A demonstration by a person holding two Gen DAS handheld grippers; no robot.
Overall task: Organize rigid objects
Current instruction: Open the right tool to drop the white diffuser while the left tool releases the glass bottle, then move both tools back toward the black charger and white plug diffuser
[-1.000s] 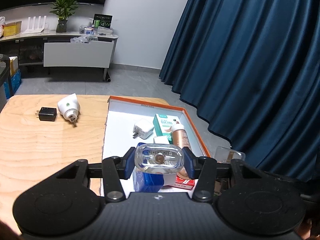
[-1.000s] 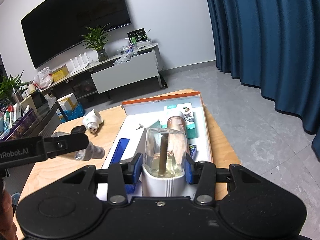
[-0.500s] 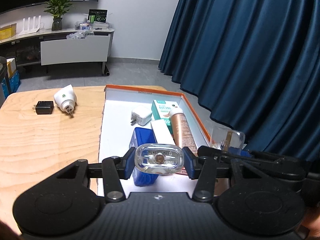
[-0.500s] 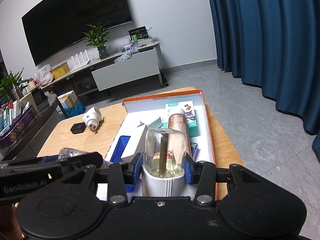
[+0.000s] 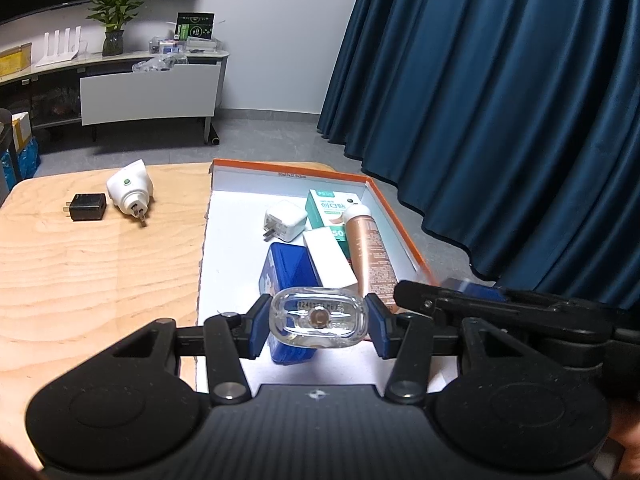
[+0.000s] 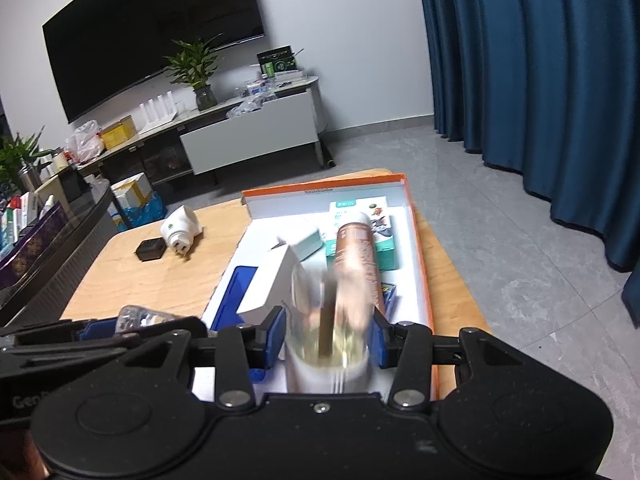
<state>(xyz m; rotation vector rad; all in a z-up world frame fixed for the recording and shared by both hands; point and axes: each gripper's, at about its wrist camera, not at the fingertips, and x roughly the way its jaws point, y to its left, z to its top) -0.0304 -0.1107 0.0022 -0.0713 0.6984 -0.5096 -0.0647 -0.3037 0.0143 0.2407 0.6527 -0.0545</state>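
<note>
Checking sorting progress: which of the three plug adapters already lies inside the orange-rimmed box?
The square white adapter; the black one and the round white one lie on the wooden table.

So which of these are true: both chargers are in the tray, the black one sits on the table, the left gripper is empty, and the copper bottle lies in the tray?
1. Both chargers are in the tray. False: only the white charger is in the tray.
2. The black charger sits on the table. True.
3. The left gripper is empty. False: it grips a clear bottle.
4. The copper bottle lies in the tray. True.
</note>
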